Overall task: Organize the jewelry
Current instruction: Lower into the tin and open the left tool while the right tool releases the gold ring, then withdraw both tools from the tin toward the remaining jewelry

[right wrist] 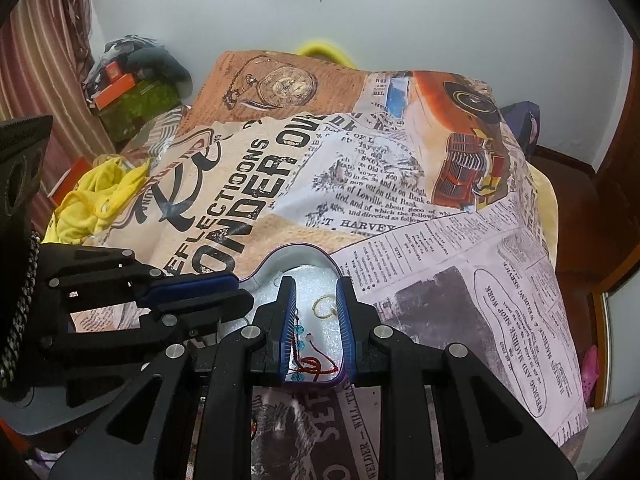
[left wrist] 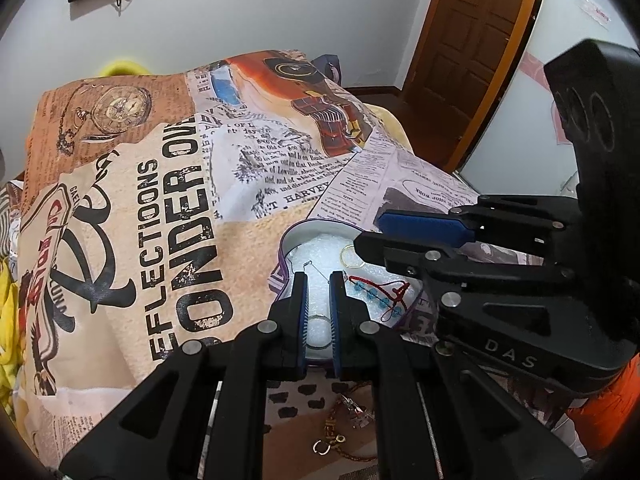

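Both grippers hang over the heart-shaped purple-rimmed tin with white foam lining (left wrist: 294, 236). The left gripper (left wrist: 319, 286) pinches a silver ring (left wrist: 319, 322) low between its narrowly parted fingers; setting it on the foam seems next. The right gripper (right wrist: 316, 292), slightly apart, holds nothing I can see; a gold hoop (right wrist: 325, 306) lies between its fingers, a red cord bracelet with blue beads (right wrist: 310, 364) partly hidden by one. More jewelry lies blurred below the left fingers.

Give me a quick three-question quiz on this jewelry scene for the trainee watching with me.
1. True or false: the gold ring lies on the cloth, outside the heart-shaped box.
2. Multiple choice: the beads on the red cord bracelet are A) green, B) blue, C) black.
3. Short answer: what sits between the pads of the left gripper?

Key: 1 false, it lies on the white padding inside the box; 2 B; 3 a silver ring.
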